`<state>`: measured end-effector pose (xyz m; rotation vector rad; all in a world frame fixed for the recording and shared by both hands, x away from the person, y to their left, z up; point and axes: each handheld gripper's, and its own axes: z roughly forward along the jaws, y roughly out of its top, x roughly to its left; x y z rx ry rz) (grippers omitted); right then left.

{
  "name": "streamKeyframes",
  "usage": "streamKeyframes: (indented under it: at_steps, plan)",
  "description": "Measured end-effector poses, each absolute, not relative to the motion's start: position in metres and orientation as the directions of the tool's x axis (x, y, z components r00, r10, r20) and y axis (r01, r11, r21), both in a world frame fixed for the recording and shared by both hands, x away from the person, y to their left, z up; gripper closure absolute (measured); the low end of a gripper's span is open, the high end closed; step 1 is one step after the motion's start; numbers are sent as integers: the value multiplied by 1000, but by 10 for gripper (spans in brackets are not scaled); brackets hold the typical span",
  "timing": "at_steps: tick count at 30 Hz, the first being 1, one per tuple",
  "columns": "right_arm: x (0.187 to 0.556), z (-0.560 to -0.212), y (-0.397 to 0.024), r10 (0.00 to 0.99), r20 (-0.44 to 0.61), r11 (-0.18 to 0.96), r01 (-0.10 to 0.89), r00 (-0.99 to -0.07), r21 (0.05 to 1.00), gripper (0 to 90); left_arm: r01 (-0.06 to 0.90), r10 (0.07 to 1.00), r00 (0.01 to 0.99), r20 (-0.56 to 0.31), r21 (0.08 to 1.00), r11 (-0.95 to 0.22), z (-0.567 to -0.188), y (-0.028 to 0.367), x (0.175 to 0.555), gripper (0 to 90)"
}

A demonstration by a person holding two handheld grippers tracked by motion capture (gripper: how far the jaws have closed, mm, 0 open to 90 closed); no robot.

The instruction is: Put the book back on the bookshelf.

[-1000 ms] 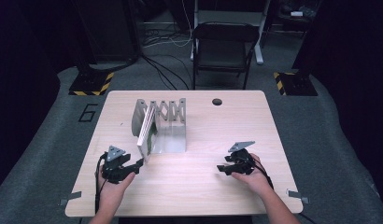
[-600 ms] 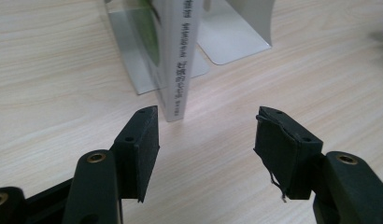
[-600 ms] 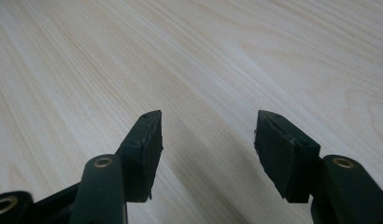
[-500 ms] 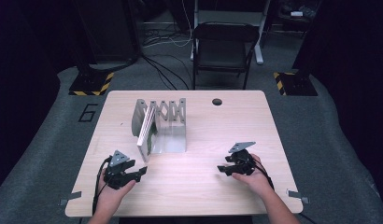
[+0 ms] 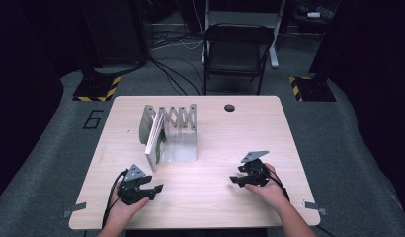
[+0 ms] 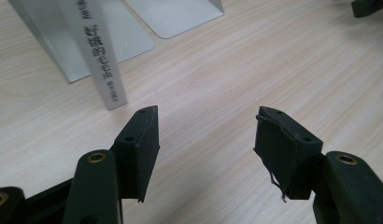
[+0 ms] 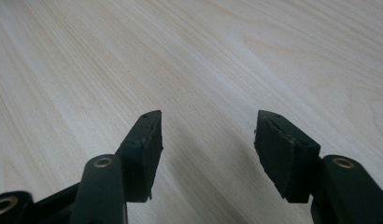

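Left tool [image 5: 156,188] gapes w/ nothing between jaws, low over surface [image 5: 205,202] near-left; white book [image 5: 154,133] leans in metal rack [image 5: 178,131] just beyond. Right tool [image 5: 236,180] gapes too, near-right

- A large dark numeral "6" [image 5: 93,119] is printed on the grey floor mat, just left of the light wooden table [image 5: 289,148].
- Dark Chinese characters run down the spine of the thin white book [image 6: 94,51] leaning in the metal rack on that table; too blurred to read surely.
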<state>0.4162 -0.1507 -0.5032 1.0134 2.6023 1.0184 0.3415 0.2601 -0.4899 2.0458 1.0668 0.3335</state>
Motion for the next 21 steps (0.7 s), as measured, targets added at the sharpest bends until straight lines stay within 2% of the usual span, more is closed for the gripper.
streamKeyframes:
  at_steps: [17, 18, 21]
  plan:
    - [407, -506, -150, 664, 78, 538, 548, -743, 641, 416, 510, 656, 747, -112, 730, -455, -513, 234, 355, 395]
    - [407, -508, -149, 636, 51, 572, 515, -770, 639, 417, 500, 646, 756, -108, 732, -463, -515, 231, 355, 395]
    - [405, -509, -146, 635, 46, 575, 511, -771, 639, 417, 499, 640, 762, -104, 725, -476, -515, 229, 356, 395]
